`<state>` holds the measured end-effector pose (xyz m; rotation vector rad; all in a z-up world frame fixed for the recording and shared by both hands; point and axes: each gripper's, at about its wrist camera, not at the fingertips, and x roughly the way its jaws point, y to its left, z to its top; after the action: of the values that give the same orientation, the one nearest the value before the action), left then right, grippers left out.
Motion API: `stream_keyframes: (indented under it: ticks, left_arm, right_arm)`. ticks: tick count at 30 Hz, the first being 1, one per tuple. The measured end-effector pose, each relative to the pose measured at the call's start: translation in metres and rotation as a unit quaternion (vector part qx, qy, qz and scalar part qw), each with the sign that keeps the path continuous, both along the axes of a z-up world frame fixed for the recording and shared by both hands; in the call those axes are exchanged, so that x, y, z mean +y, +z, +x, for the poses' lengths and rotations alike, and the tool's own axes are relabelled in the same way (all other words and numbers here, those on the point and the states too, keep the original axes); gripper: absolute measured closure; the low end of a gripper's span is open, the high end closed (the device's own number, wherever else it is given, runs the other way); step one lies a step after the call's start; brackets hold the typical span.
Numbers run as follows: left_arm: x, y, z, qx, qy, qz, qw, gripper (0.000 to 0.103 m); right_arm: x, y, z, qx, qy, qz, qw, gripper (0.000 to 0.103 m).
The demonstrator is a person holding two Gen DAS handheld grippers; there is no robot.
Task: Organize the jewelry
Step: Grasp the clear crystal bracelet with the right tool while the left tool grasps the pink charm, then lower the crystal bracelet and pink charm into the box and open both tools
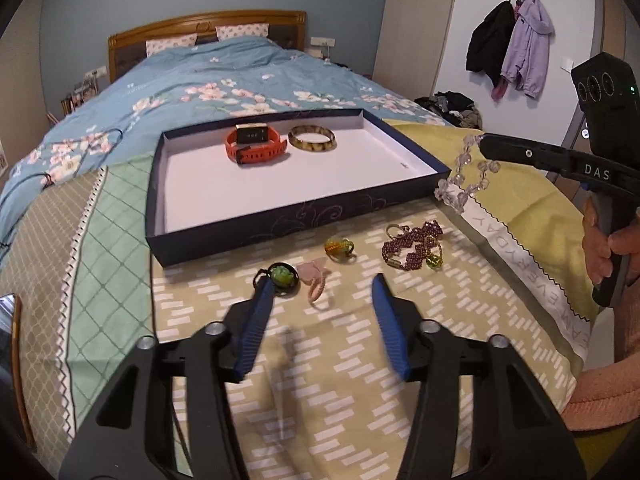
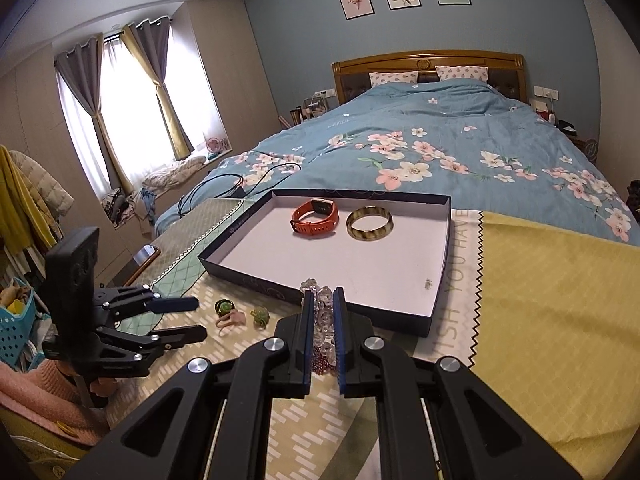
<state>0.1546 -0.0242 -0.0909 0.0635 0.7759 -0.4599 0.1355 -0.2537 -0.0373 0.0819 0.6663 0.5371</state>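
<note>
A dark blue tray [image 1: 280,236] [image 2: 248,276] with a white floor lies on the bed. It holds an orange watch [image 1: 256,142] [image 2: 316,216] and a mottled bangle [image 1: 312,139] [image 2: 369,223]. My right gripper [image 1: 486,146] [image 2: 323,294] is shut on a clear bead bracelet [image 1: 468,176] [image 2: 323,312], which dangles by the tray's near right corner. My left gripper [image 1: 322,286] [image 2: 196,316] stands open low over the patterned cloth. Just ahead of it lie a green pendant [image 1: 285,276] [image 2: 224,307], a pink ring [image 1: 314,276], an amber ring [image 1: 339,247] [image 2: 261,315] and a purple beaded bracelet [image 1: 412,246].
A blue floral duvet [image 2: 400,140] covers the bed behind the tray, with a black cable [image 2: 224,184] on it. A yellow cloth [image 2: 552,300] spreads to the right. A hand and pink sleeve [image 1: 600,396] hold the right gripper's handle.
</note>
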Motion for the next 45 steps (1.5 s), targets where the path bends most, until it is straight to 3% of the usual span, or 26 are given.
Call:
stream_keyframes:
  ticks: [8,15,31,45]
  left_arm:
    - [-0.011,-0.014,0.024,0.039,-0.004,0.015,0.9991,0.074]
    - [-0.01,-0.021,0.037,0.06,0.013,0.016,0.998,0.1]
    - [0.001,0.009,0.029,0.03,0.004,-0.026,0.9992,0.1]
    - [0.004,0.03,0.055,0.005,0.013,-0.02,0.9997,0.1]
  right_arm:
    - [0.002,-0.003,0.005,0.003,0.001,0.01,1.0,0.095]
    - [0.007,-0.003,0.009,0.002,0.005,0.01,1.0,0.095]
    - [0.015,0.012,0.019,-0.014,0.01,0.012,1.0,0.096]
    - [0.028,0.028,0.064,-0.031,0.004,0.012,0.999,0.095]
